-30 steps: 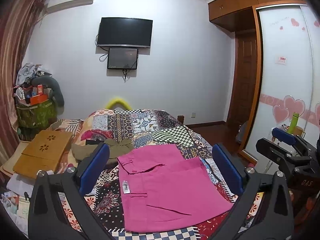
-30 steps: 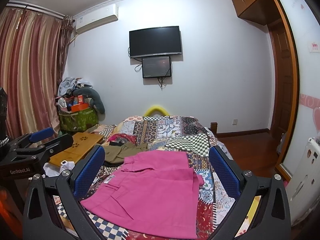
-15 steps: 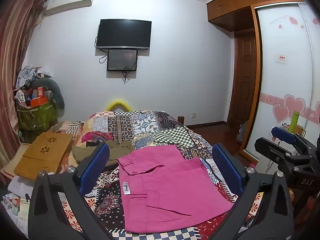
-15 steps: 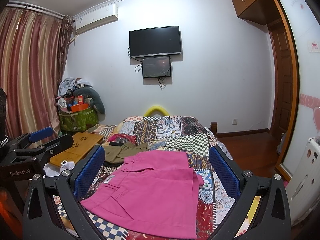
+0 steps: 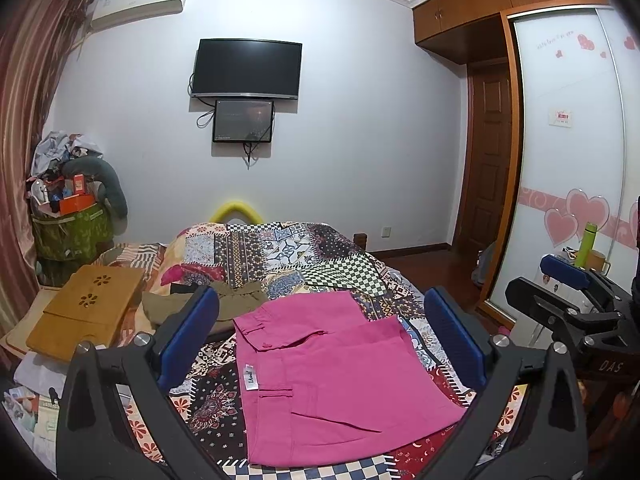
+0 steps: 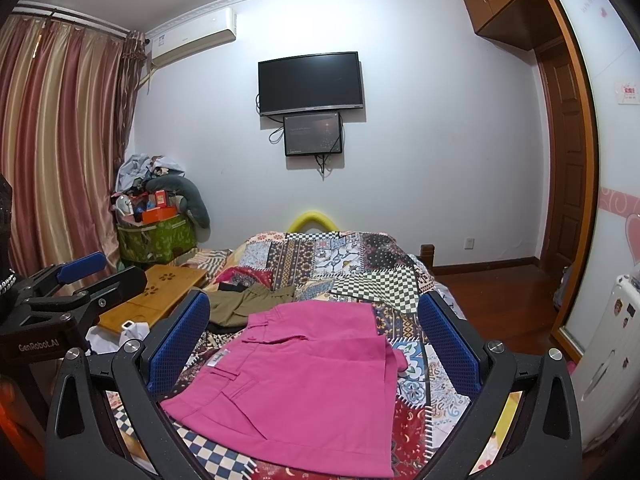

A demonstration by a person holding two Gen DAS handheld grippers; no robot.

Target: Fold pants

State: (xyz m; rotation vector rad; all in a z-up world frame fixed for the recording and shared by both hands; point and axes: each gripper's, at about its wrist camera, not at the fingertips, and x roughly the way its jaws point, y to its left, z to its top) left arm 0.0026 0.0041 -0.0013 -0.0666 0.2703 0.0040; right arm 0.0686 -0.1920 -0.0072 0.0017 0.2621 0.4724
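Observation:
The pink pants [image 5: 336,376] lie folded into a flat rectangle on the patchwork bedspread [image 5: 288,252], waistband to the left with a white label. They also show in the right wrist view [image 6: 304,376]. My left gripper [image 5: 320,332] is open and empty, held above the near end of the bed with the pants between its blue pads. My right gripper [image 6: 312,332] is open and empty too, above the pants. Each gripper shows in the other's view, the right one [image 5: 572,292] at the right edge and the left one [image 6: 76,280] at the left edge.
Olive-green clothing [image 5: 224,304] lies on the bed behind the pants. A wooden lap desk [image 5: 88,308] sits at the bed's left. A green hamper piled with items [image 5: 72,232] stands in the left corner. A wardrobe with sliding doors [image 5: 568,160] is on the right.
Both grippers stay open and nearly still. The left view has drifted very slightly; the pants have not moved.

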